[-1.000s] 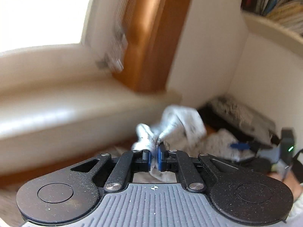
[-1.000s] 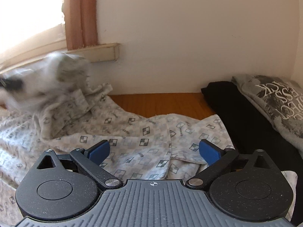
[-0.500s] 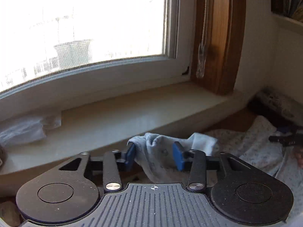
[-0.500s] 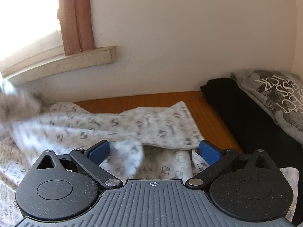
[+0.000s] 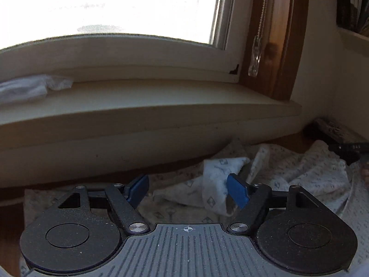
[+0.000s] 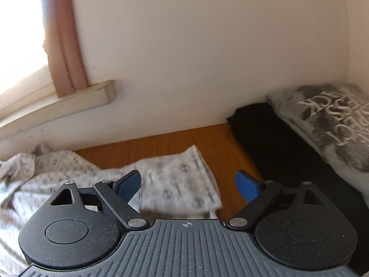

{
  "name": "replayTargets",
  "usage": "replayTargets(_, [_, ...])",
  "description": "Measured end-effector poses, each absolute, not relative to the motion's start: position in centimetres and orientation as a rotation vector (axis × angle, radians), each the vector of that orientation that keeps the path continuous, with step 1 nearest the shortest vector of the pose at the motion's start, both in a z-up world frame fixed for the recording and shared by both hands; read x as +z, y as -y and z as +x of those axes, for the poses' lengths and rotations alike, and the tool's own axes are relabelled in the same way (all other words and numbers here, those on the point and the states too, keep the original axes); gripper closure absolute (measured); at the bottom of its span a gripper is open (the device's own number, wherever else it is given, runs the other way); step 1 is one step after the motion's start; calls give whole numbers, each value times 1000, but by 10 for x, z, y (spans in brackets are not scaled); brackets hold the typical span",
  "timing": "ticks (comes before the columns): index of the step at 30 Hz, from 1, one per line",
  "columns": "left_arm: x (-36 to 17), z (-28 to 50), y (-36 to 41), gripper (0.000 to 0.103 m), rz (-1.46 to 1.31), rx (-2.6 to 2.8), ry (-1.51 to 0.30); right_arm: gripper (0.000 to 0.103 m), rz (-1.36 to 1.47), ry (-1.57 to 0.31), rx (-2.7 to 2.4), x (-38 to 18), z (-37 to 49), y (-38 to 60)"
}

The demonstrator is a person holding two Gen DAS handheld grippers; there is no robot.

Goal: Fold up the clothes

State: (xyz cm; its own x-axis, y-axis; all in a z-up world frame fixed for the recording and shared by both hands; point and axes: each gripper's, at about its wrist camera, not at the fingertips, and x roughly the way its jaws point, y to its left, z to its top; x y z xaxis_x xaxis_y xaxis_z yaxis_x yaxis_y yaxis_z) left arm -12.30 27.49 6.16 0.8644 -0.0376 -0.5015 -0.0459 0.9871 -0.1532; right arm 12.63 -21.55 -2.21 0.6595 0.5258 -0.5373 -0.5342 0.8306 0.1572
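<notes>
A white garment with a small grey diamond print (image 5: 216,184) lies crumpled on the wooden table below the window sill. My left gripper (image 5: 188,190) is open above it, and a raised fold of the cloth stands just inside its right pad (image 5: 237,194). In the right wrist view the same patterned garment (image 6: 175,180) spreads from the left, its edge lying between the pads. My right gripper (image 6: 188,183) is open just over that edge, holding nothing. The right gripper's tip (image 5: 348,149) shows at the far right of the left wrist view.
A black garment (image 6: 265,138) and a grey printed shirt (image 6: 327,120) lie stacked at the right by the wall. Bare wooden tabletop (image 6: 166,143) shows behind the patterned cloth. The window sill (image 5: 138,106) runs along the back, with a crumpled plastic bag (image 5: 25,90) on it.
My left gripper, shut on the patterned cloth a second ago, has opened wide and let it drop onto the table. The cloth has settled flatter. My right gripper stayed open and tilted slightly.
</notes>
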Motion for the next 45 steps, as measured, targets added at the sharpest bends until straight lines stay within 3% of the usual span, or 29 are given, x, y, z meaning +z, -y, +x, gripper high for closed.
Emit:
replayTargets(4, [46, -122, -275, 25, -175, -30, -531, 14, -67, -632, 578, -23, 141, 202])
replayTargets(6, [46, -124, -275, 25, -176, -29, -526, 19, -66, -612, 565, -20, 141, 205])
replayTargets(7, [47, -125, -275, 25, -179, -25, -521, 38, -66, -602, 559, -18, 141, 206])
replayTargets(8, [48, -127, -275, 25, -184, -28, -514, 49, -66, -592, 553, -16, 141, 207])
replayTargets(9, [48, -127, -275, 25, -191, -31, -511, 78, -65, -582, 547, -15, 141, 209])
replayTargets(10, [48, -128, -276, 25, -198, -33, -508, 95, -65, -572, 540, -13, 141, 210])
replayTargets(16, [47, -129, -280, 25, -206, -15, -490, 97, -61, -490, 462, 1, 139, 224])
replayTargets(20, [45, -126, -279, 24, -200, -13, -506, 92, -84, -565, 388, -10, 144, 236])
replayTargets(21, [44, -125, -279, 24, -198, -7, -511, 86, -98, -598, 380, -15, 147, 236])
replayTargets(23, [44, -126, -280, 23, -200, -3, -510, 56, -105, -621, 379, -19, 146, 237])
replayTargets(29, [48, -131, -283, 23, -177, 25, -508, 27, -65, -573, 548, -17, 108, 219])
replayTargets(36, [70, -166, -321, 22, -101, 163, -523, 23, -157, -584, 721, -32, 68, 187])
replayTargets(45, [50, -189, -334, 27, 26, 218, -681, 14, -240, -615, 734, -36, 63, 175])
